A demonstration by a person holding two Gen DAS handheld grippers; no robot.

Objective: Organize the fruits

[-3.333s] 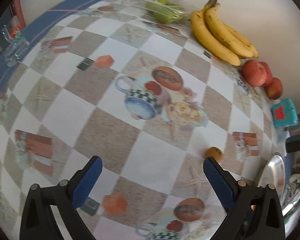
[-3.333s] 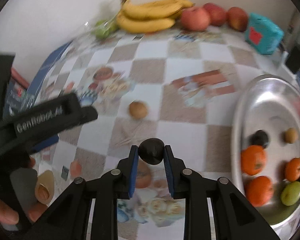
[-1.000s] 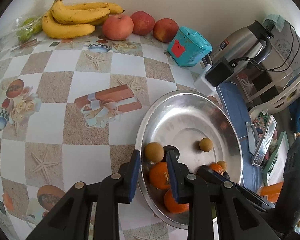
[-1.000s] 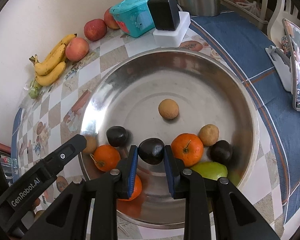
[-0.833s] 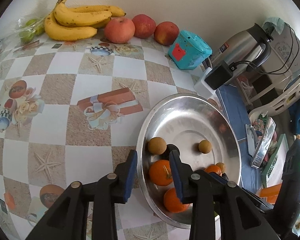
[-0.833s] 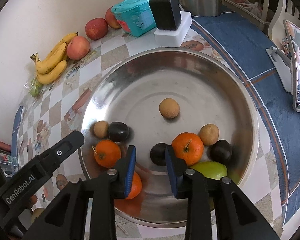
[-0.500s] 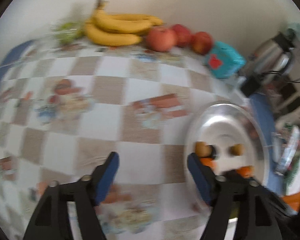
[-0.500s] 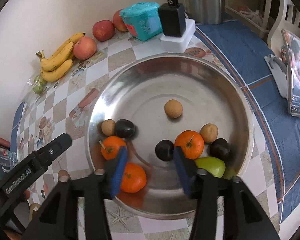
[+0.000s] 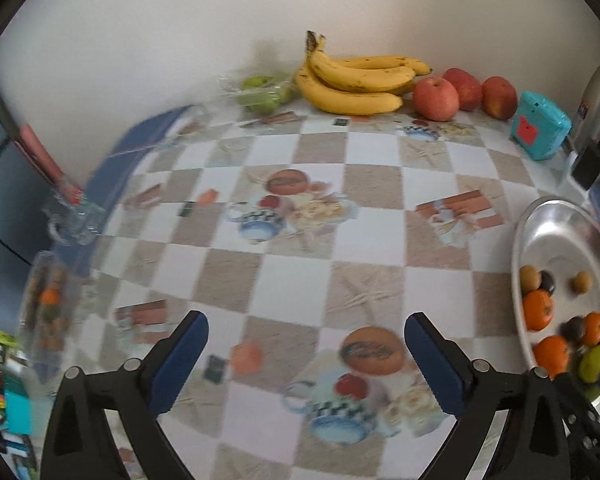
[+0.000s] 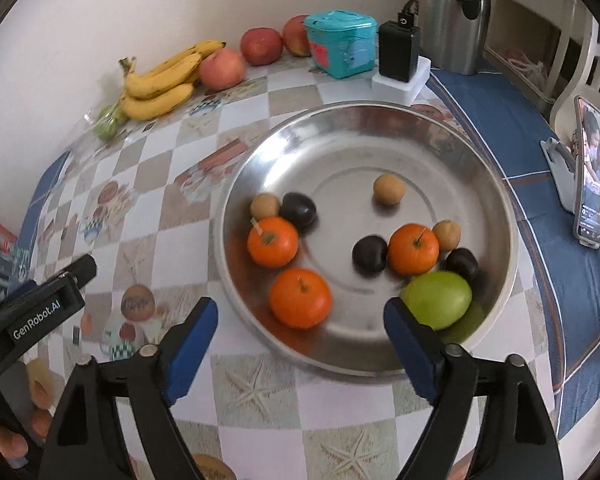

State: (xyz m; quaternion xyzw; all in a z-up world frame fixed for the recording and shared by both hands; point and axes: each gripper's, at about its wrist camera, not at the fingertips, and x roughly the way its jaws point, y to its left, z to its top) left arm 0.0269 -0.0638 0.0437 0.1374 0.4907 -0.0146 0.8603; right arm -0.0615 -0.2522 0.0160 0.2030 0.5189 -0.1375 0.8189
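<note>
**Clerk:** Tongs, two sets. Left tongs (image 9: 306, 354): spread and opening wider, nothing between them, above bare checkered worktop (image 9: 300, 276). Right tongs (image 10: 300, 334): also opening, nothing pinched, hanging over the near rim of the steel tray (image 10: 496, 184).

**Checker:** Fruit in the tray?

**Clerk:** Three oranges, nearest one (image 10: 300, 298) just inside the near rim; three dark plums, one (image 10: 369, 253) touching an orange; three small brown fruits; one green fruit (image 10: 438, 300) at the near right. Not yet gathered: bananas (image 9: 356, 80), apples (image 9: 436, 99) and a bag of green fruit (image 9: 262, 90), all at the far wall.

**Checker:** Hazards?

**Clerk:** Round fruit on smooth metal will likely roll if the tray is nudged. The right tongs sit low over the rim and could clip it or knock the nearest orange. The charger block (image 10: 400, 54) and phone stand (image 10: 588, 184) crowd the tray's far and right sides.

**Checker:** Open room?

**Clerk:** Plenty. The worktop's middle, between tray and far wall, is bare. Its left edge drops away past the blue border, with a glass item (image 9: 74, 218) there.
</note>
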